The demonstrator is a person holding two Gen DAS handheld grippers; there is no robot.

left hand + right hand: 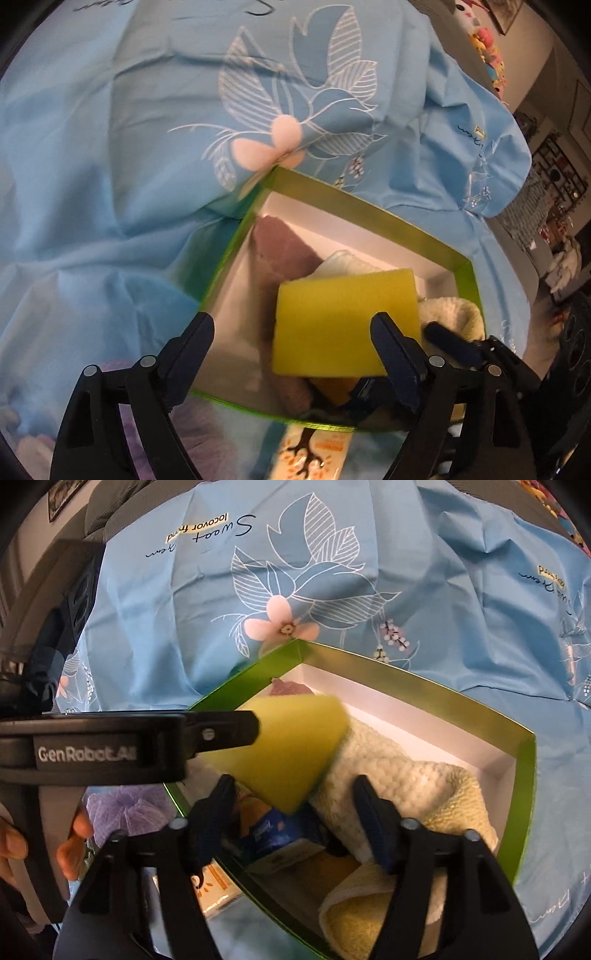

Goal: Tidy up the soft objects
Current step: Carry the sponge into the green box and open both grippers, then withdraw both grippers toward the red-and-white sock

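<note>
Left gripper spread, sponge loose between its jaws. Right gripper spread over the box; towel at 3 o'clock of the sponge.

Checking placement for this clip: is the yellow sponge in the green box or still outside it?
In. The yellow sponge lies tilted on the towels inside the green box, within its walls; the left tool stands open around it, pads clear.

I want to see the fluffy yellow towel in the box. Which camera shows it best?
The right wrist view. There the pale yellow towel stretches across the green box, nubbly weave plain, partly behind the yellow sponge. In the left wrist view only a small corner of the towel peeks out beside the sponge.
</note>
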